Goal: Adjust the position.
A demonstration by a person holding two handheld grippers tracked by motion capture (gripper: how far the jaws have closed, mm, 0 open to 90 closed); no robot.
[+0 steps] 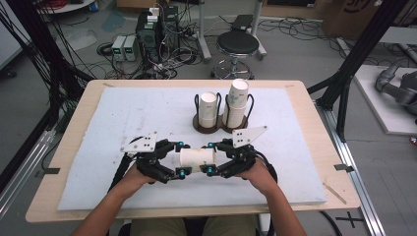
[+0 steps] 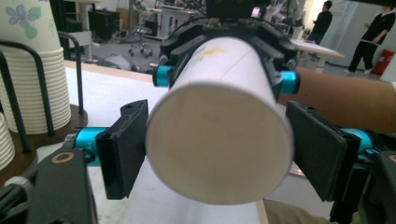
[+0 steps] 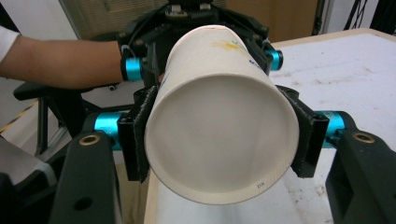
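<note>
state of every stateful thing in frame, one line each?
paper cup: lying level between both grippers, off the mat
right gripper: shut on paper cup, pads pressing its sides
left gripper: open around the other end, small gaps at both pads
left holder stack: upright, nested
right holder stack: upright, nested, taller

The paper cup hides its middle behind both tools, and its print is blurred
</note>
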